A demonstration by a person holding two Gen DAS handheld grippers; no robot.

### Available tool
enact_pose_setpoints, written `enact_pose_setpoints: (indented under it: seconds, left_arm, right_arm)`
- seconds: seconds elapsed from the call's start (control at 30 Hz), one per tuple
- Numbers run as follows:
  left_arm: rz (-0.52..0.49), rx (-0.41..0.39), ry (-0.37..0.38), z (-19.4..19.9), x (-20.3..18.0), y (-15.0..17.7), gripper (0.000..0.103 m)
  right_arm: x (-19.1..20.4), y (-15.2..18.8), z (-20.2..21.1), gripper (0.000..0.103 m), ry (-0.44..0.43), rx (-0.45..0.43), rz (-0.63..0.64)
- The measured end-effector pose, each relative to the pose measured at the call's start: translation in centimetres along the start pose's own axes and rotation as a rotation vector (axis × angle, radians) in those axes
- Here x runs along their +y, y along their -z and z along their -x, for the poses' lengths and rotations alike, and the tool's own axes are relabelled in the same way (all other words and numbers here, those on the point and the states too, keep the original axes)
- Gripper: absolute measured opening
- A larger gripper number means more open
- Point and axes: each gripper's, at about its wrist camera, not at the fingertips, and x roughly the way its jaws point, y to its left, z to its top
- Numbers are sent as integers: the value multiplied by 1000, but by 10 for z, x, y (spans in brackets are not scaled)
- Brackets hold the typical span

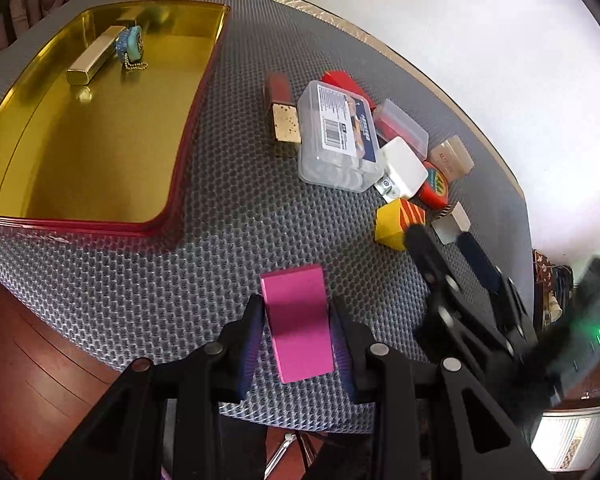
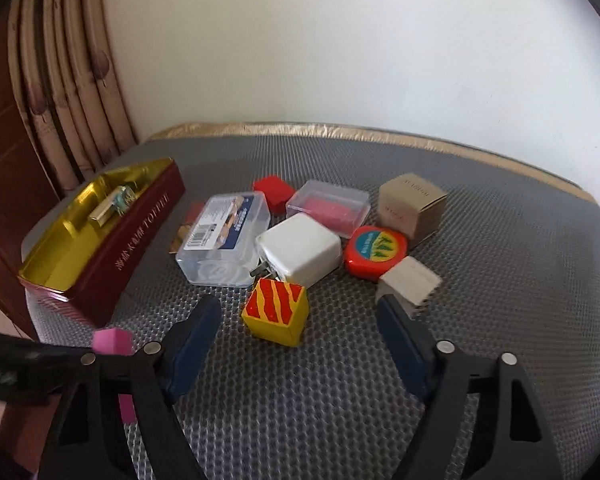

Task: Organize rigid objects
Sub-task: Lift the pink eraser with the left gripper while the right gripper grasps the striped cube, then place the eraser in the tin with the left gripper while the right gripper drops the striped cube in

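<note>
My left gripper (image 1: 296, 316) is shut on a flat pink metal block (image 1: 296, 324), held above the grey mat near its front edge; the block also shows in the right wrist view (image 2: 112, 341). The red tin with a gold inside (image 1: 100, 132) lies to the left and holds a gold bar (image 1: 94, 54) and a teal keychain (image 1: 134, 42). My right gripper (image 2: 300, 312) is open, its fingers either side of a yellow cube with red stripes (image 2: 278, 312). A cluster of small objects lies behind it.
The cluster holds a clear plastic box (image 2: 224, 236), a white charger (image 2: 300, 248), a red round tape measure (image 2: 374, 250), a grey cube (image 2: 410, 282), a cardboard box (image 2: 412, 204), a clear case with red contents (image 2: 328, 206) and a red cube (image 2: 274, 190). A wall stands behind the table.
</note>
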Motion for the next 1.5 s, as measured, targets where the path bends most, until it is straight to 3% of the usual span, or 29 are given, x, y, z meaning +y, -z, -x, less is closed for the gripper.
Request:
enact_pose_setpoints:
  seconds: [0.1,0.17,0.2,0.23,0.27,0.3,0.53,0.6,0.67,0.87,0.97,1.2,1.27,1.43,1.5]
  left_arm:
    - [-17,-10,1,8,1,-1,33]
    - [-31,-15,7,20,7,-1,33]
    - [-34,-17,14,25,7,-1,33]
    - [-37,-22,22,27,4,-1,33]
    - [-44,-26,27,35,7,0,33]
    - [-55,-33,32,43,7,1,33]
    - [-36,-118,36,103,18,-13,33]
    - [-13,-160,-1,118,32,-27,33]
    - [-10,-211,-87,130,51,-44,33]
    - [18,-161,-183,101,107,-94,33]
    - [14,-133,-184,80,124,-108,33]
    - [-41,-121,-226,47,127,-135,34]
    - [-67,-118,-293,42,126,-141,34]
    - [-105,-162,-386,47,124,-142,36]
    - [-63,-228,-366,68,127,-131,36]
  right_arm:
    - [1,-3,-12,76,23,25,5]
    - [2,-3,-19,71,36,52,15]
    - [3,-3,-24,60,34,75,23]
    - [4,-2,-28,41,29,95,29]
    - [4,-2,-33,31,30,118,33]
    - [3,-1,-36,28,35,133,27]
    - [-3,6,-19,27,47,57,3]
    - [5,9,-12,27,59,22,45]
    - [8,10,-8,27,57,11,61]
    - [-6,8,-8,27,19,25,-2]
    - [0,7,-13,27,15,28,0]
    - [-1,6,-16,27,3,48,-13]
    - [-3,5,-17,27,-1,54,-23]
    - [-4,5,-18,27,-7,63,-40]
    - [-4,5,-18,27,-11,63,-42]
